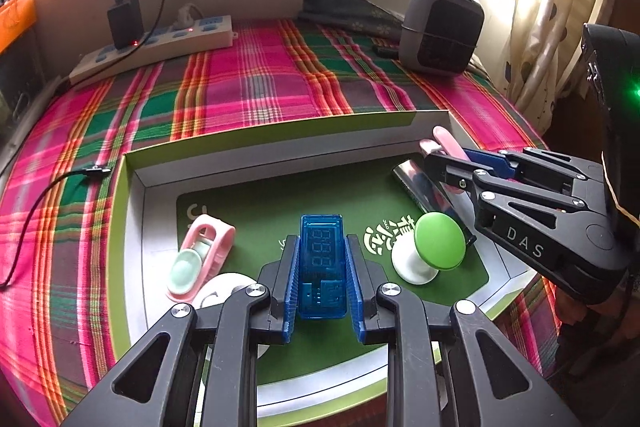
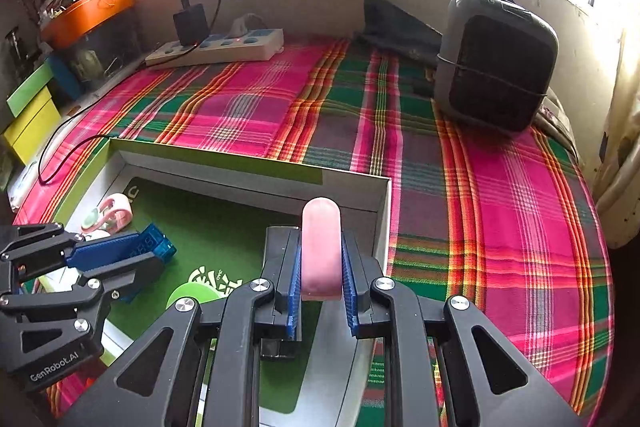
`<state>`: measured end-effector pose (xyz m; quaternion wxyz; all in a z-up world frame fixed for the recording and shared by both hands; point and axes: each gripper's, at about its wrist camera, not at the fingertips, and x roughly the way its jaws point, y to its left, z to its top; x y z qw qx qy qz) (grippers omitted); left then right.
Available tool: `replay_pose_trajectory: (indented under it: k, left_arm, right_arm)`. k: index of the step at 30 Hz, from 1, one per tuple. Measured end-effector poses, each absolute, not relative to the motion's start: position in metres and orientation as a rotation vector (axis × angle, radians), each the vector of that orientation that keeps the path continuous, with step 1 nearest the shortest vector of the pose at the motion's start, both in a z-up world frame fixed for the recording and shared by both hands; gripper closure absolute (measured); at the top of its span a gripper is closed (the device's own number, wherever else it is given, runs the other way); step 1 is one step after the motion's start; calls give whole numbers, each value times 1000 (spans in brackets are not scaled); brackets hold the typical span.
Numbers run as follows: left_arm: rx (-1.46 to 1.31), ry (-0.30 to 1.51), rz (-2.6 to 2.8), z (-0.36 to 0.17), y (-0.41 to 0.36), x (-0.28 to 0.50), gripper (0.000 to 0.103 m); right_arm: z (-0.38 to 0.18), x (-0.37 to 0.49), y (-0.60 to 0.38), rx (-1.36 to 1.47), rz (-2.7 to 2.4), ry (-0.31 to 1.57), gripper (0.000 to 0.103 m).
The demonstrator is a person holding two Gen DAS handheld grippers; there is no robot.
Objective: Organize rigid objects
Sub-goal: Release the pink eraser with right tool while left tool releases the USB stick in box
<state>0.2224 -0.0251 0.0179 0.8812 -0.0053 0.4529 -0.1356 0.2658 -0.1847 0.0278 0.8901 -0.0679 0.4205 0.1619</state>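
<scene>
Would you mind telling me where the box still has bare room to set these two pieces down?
Inside the box, the green floor is bare along the far wall, between the pink clip and the silver lighter. The near side is crowded: clip, white disc, green-capped knob. The plaid cloth beyond is open too.

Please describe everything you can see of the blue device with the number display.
The blue device is a small rectangular block of clear blue plastic with a three-digit display, unlit, on its top face. The left gripper holds it by its long sides between blue ribbed pads, over the green floor of the box.
</scene>
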Motion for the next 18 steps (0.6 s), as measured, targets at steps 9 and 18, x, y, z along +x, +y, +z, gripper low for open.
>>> replay_pose_trajectory:
  k: [9, 18]
  left_arm:
    - [-23, 948, -282, 16, -24, 224, 81]
    - [-17, 944, -281, 16, -25, 223, 71]
  right_arm:
    - [28, 266, -186, -129, 342, 863, 84]
    - [28, 266, -188, -119, 346, 861, 84]
